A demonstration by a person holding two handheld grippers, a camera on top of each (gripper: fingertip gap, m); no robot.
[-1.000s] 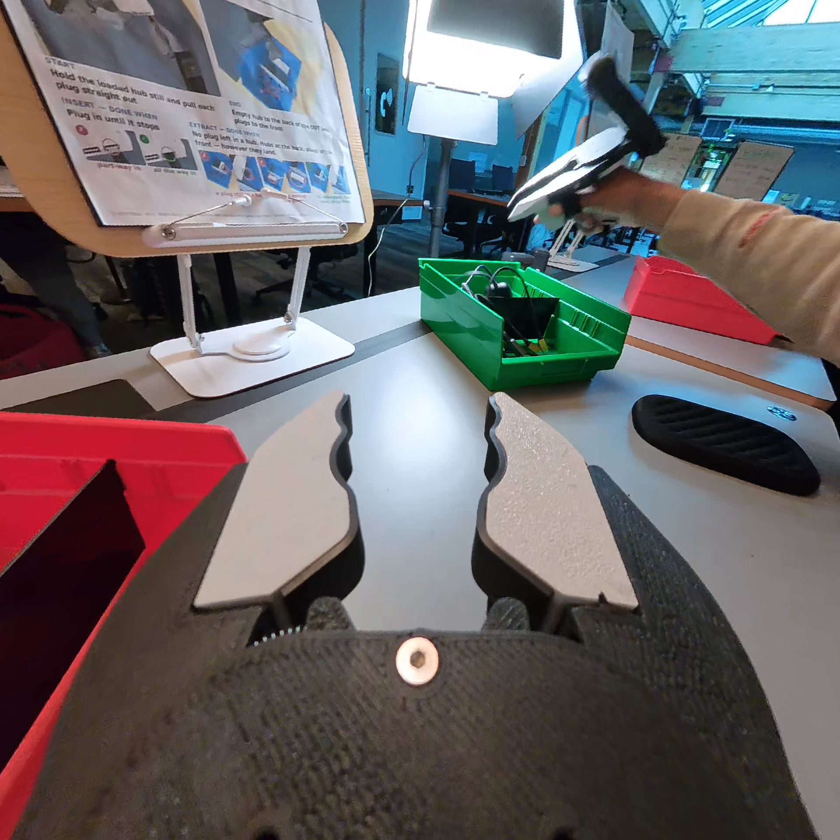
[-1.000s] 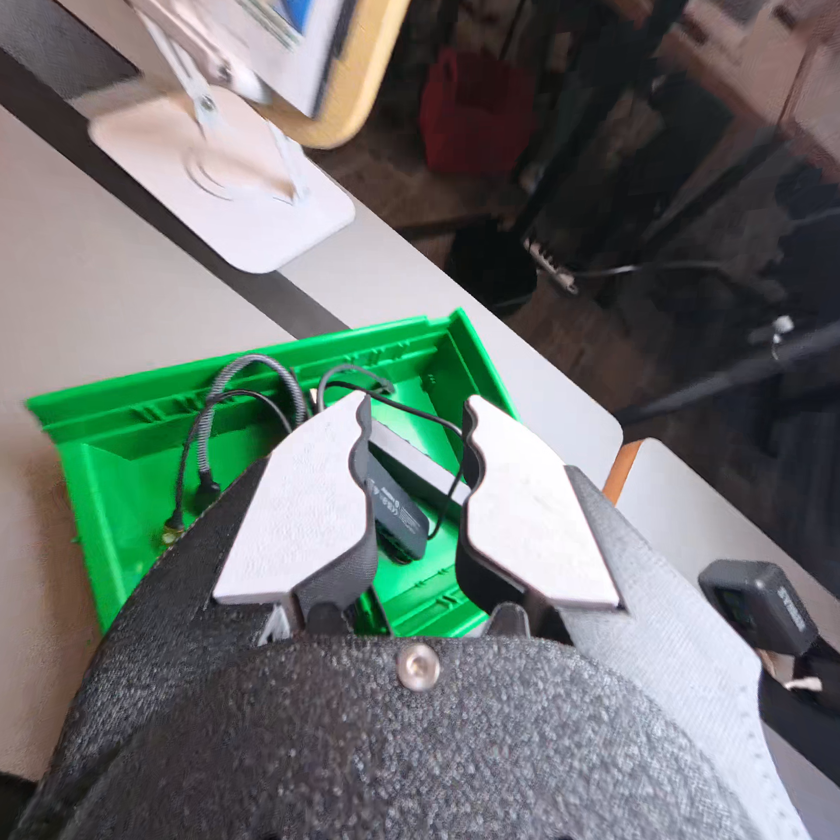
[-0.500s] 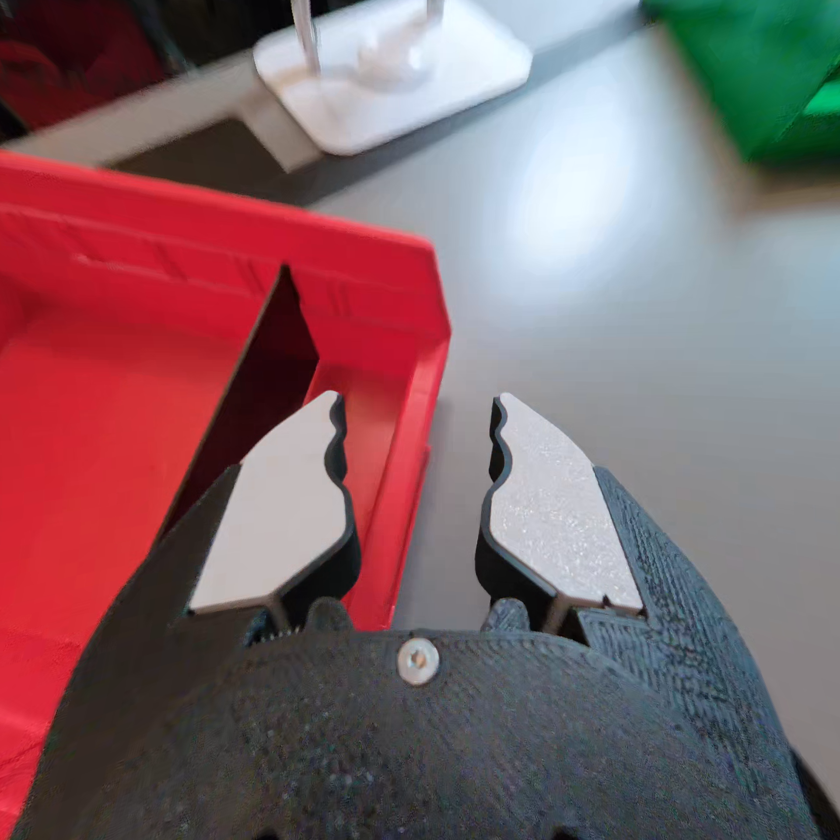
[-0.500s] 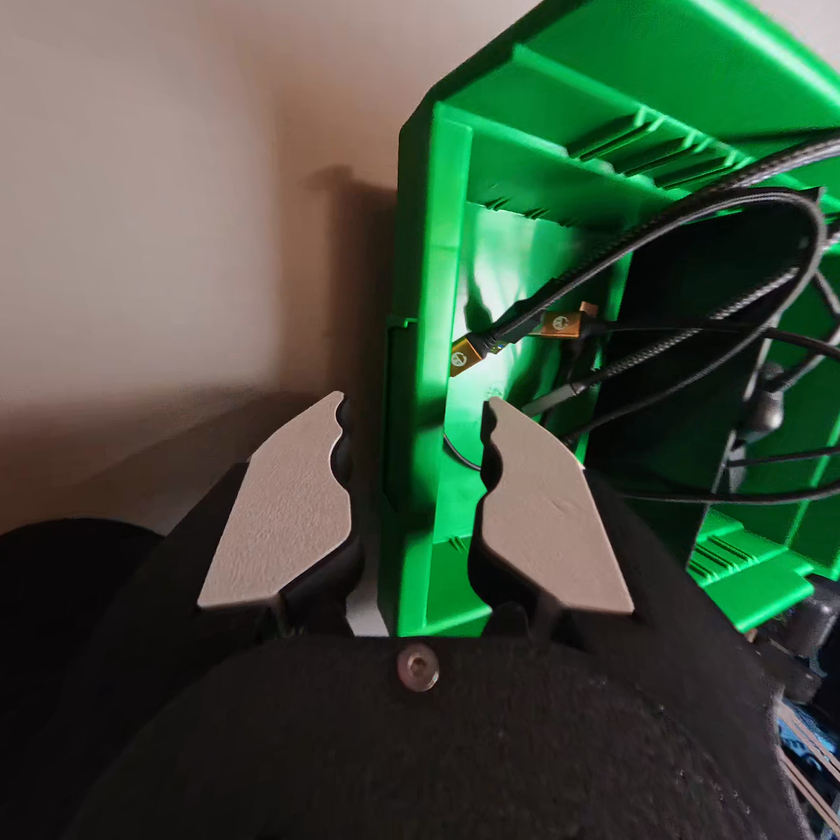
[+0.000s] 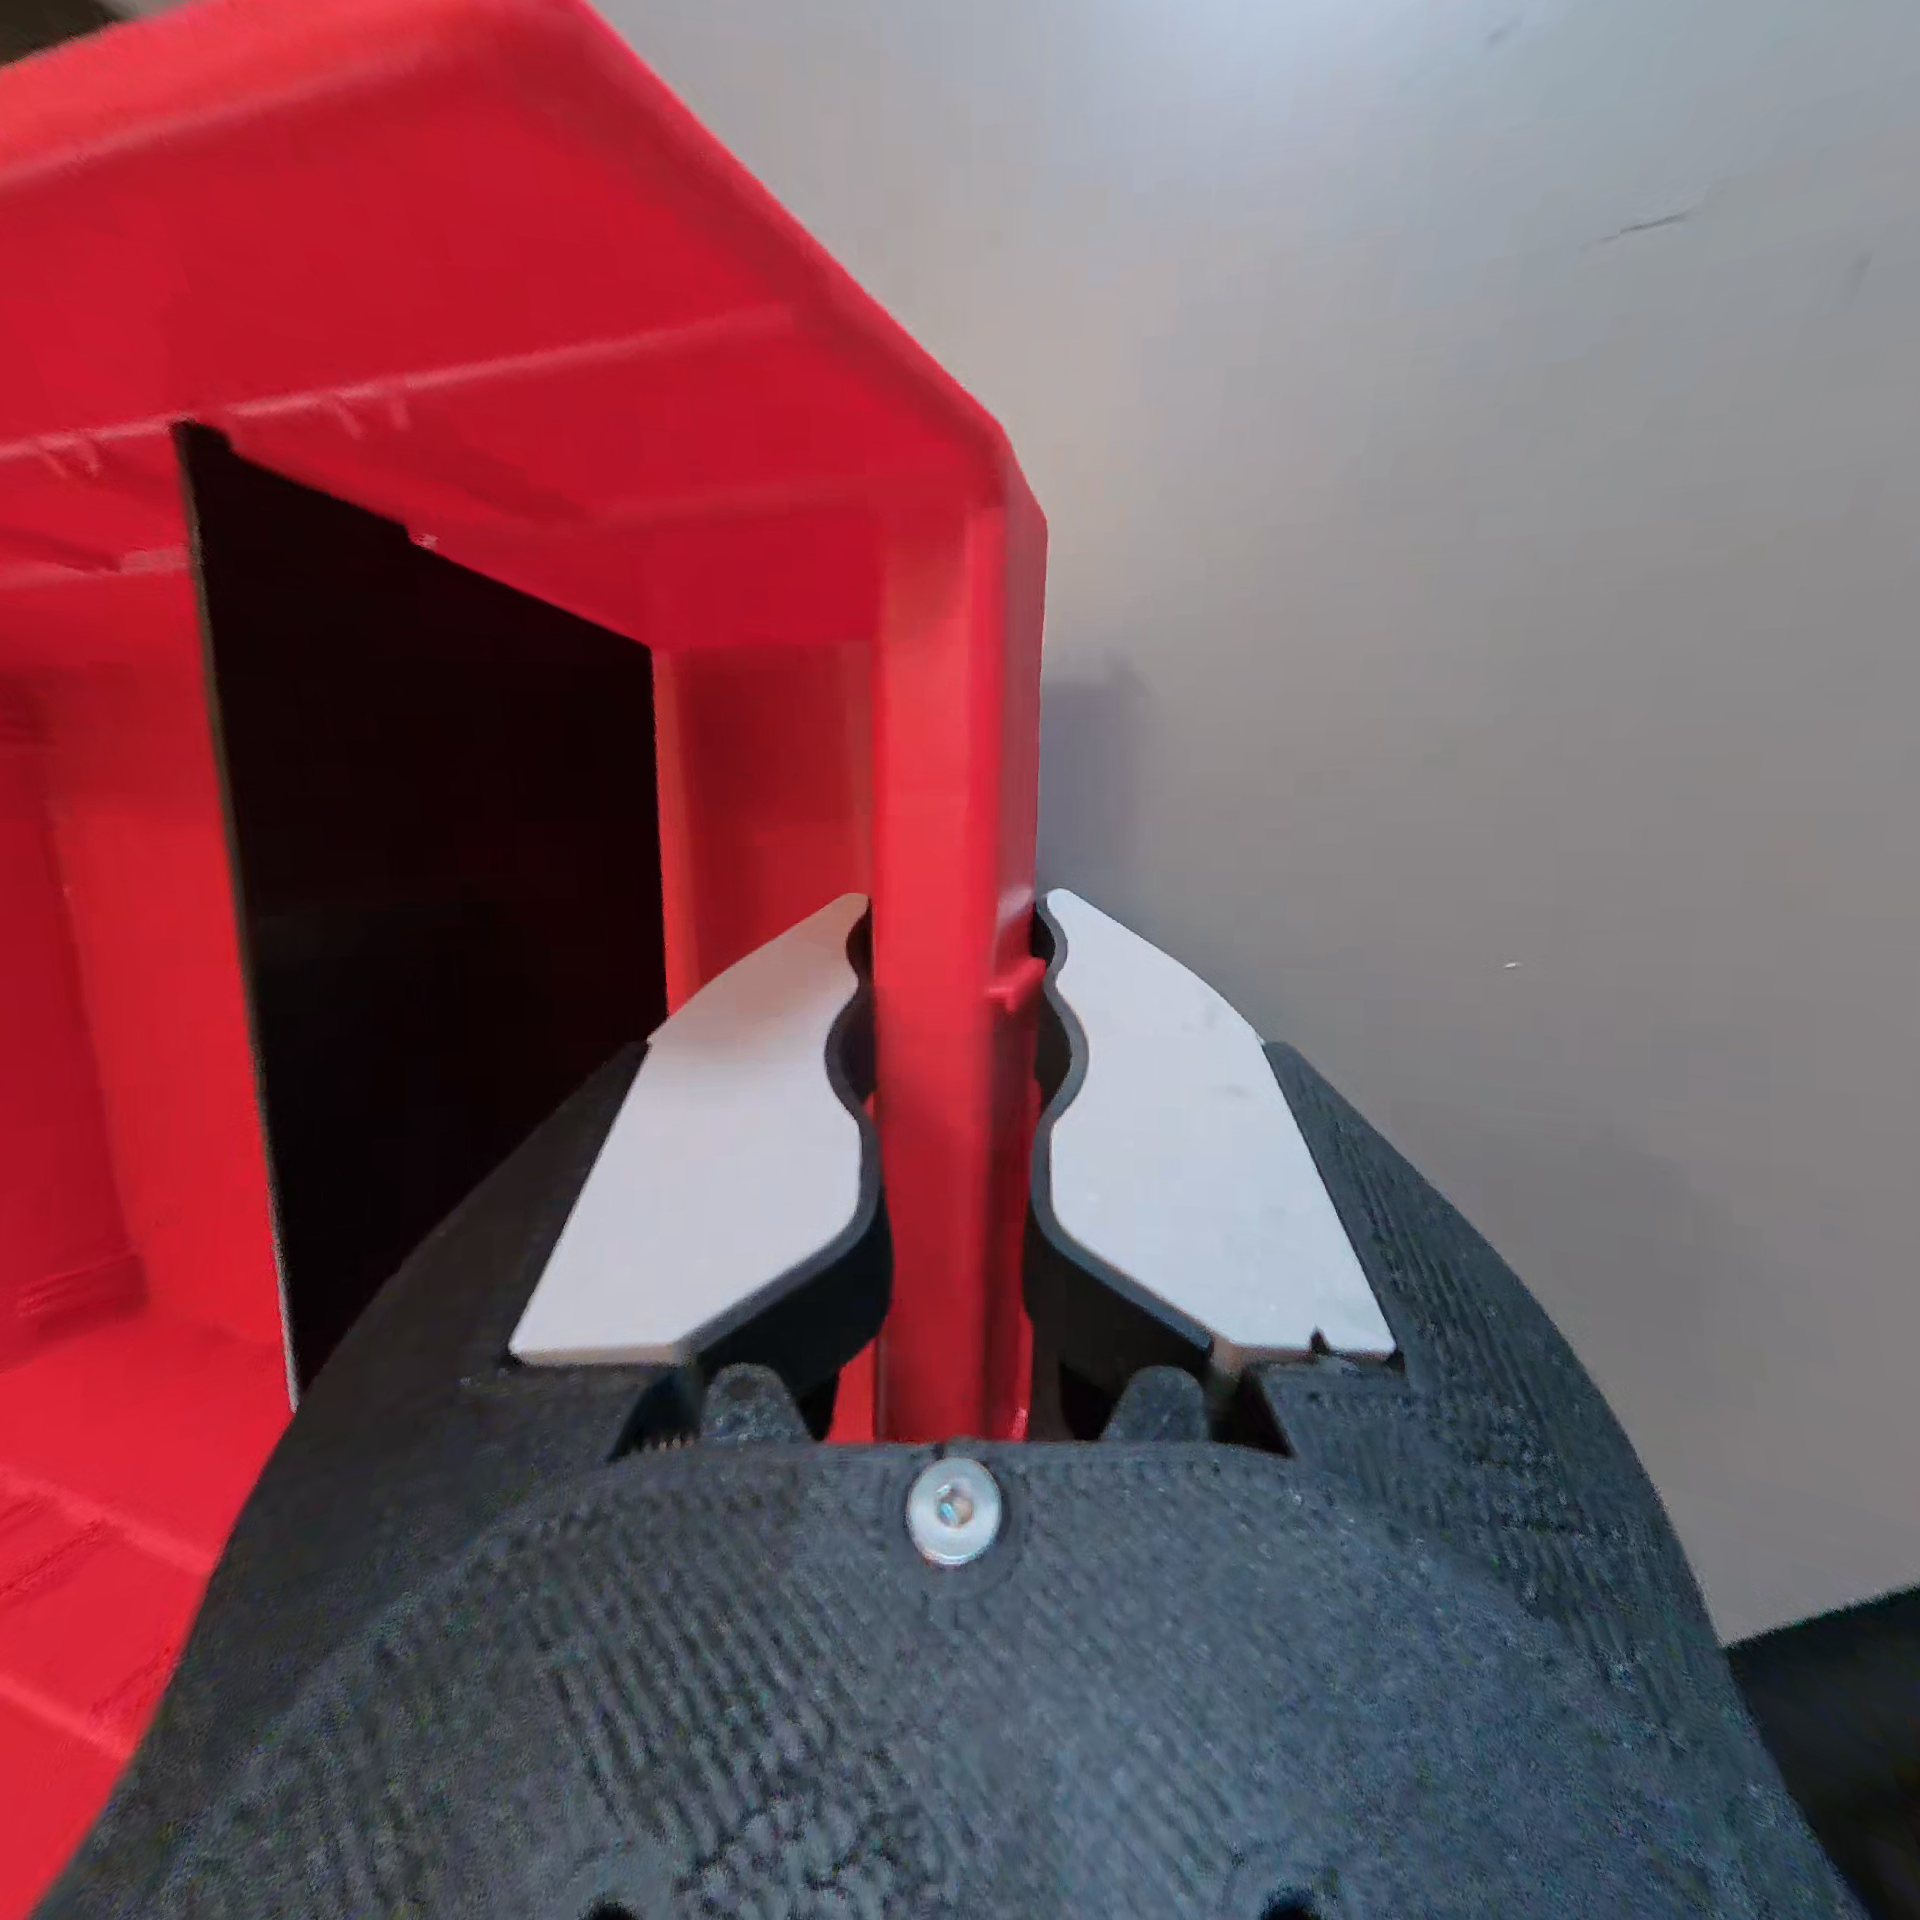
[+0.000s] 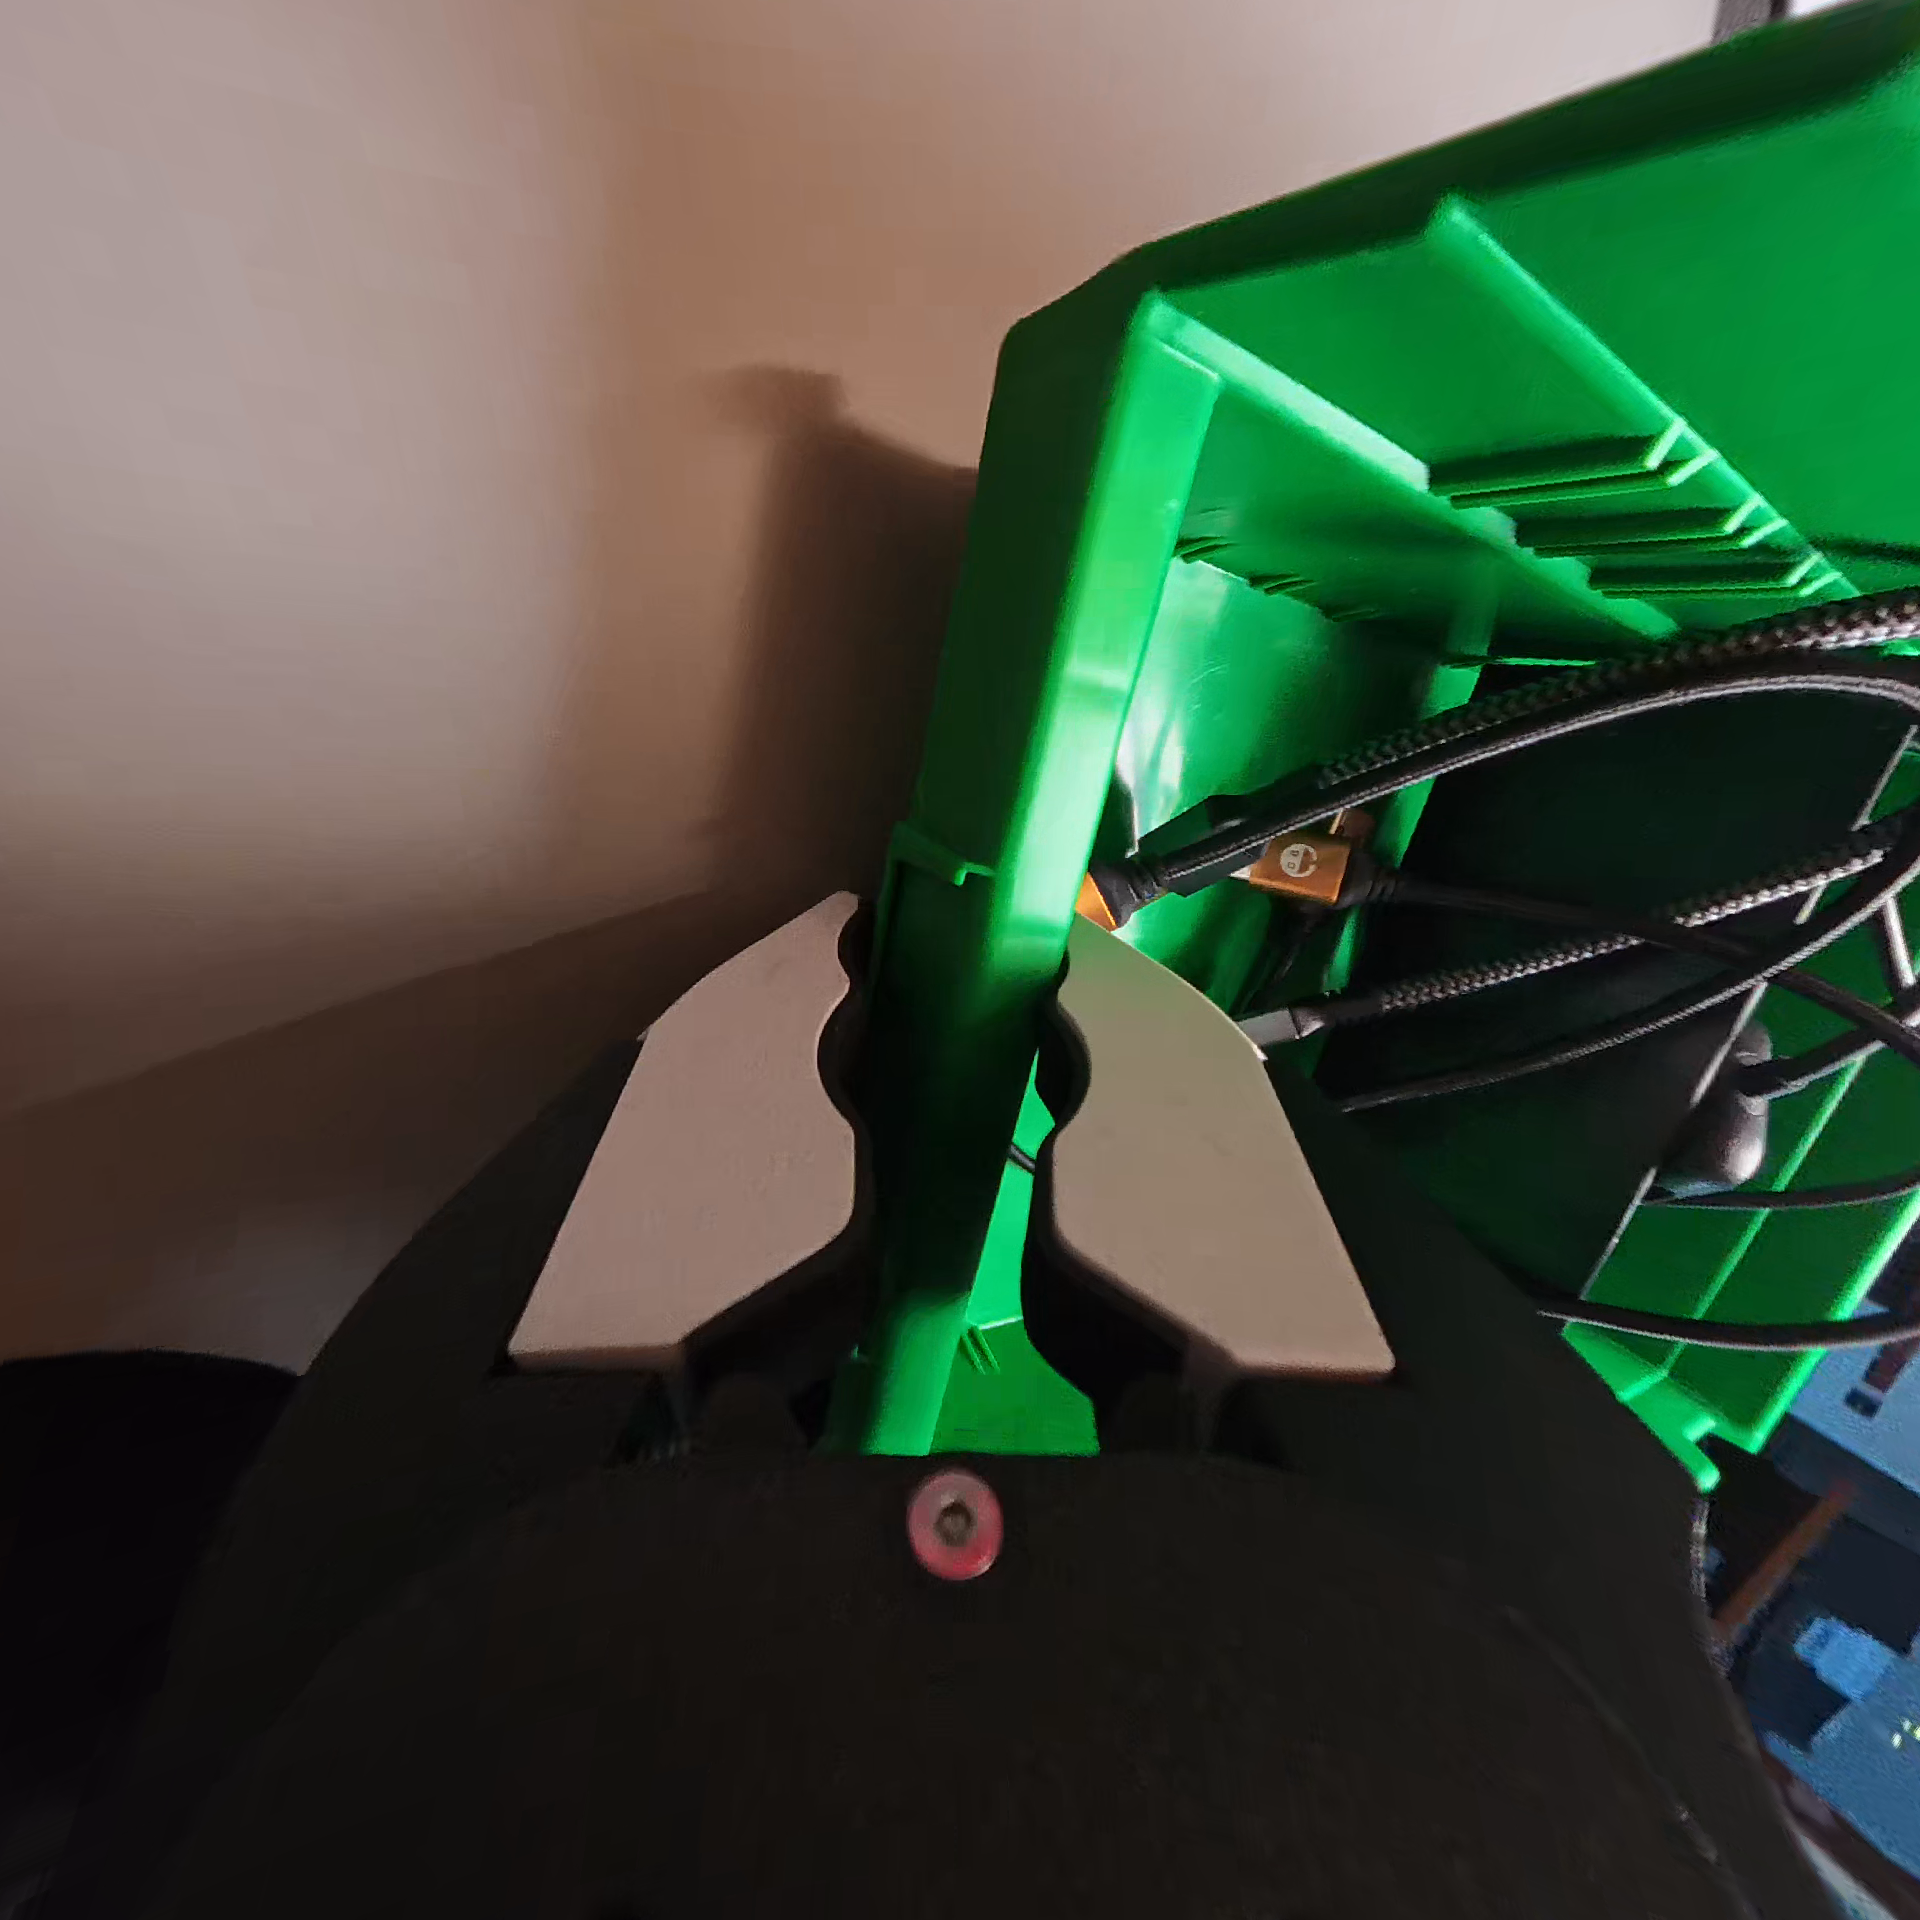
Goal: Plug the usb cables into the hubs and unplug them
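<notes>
In the left wrist view my left gripper (image 5: 954, 935) is shut on the right side wall of a red bin (image 5: 940, 790). One finger is inside the bin and one outside. The bin holds a black divider (image 5: 426, 831) and looks empty where I can see. In the right wrist view my right gripper (image 6: 961, 940) is shut on the left side wall of a green bin (image 6: 1049, 644). Inside the green bin lie several black braided USB cables (image 6: 1538, 717) with gold plugs (image 6: 1299, 862) and a black divider (image 6: 1621, 831). No hub shows clearly.
Both bins stand on a grey table (image 5: 1455, 520). In the right wrist view the table (image 6: 364, 468) lies to the left of the green bin. A black pad (image 6: 62, 1558) sits at the lower left.
Both grippers have moved down onto the bin walls and closed on them. Half a second ago both were open, the left at the red bin's wall, the right at the green bin's.
</notes>
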